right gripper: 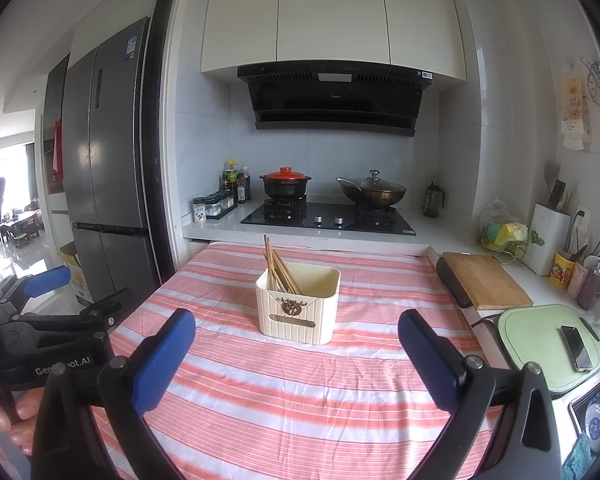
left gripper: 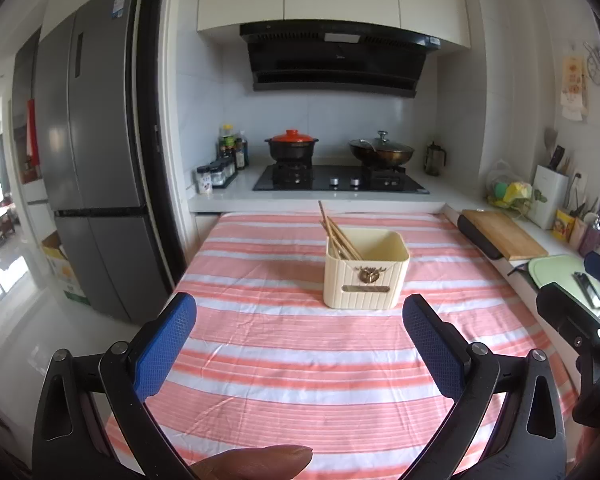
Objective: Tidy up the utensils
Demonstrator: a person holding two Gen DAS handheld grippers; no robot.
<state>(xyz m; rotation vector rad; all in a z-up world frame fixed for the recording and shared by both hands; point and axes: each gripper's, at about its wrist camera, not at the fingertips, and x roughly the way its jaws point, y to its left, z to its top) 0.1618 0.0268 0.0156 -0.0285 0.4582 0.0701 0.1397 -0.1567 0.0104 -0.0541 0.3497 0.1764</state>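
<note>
Several chopsticks [left gripper: 338, 236] lean inside the cream holder [left gripper: 366, 268]; left gripper [left gripper: 300, 320] and right gripper [right gripper: 296, 336] gape wide, empty.

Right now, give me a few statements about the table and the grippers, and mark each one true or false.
1. The chopsticks stand in the cream holder. True.
2. The left gripper is shut on a chopstick. False: it is open and holds nothing.
3. The right gripper is open. True.
4. The holder lies tipped on the striped cloth. False: it stands upright.
</note>
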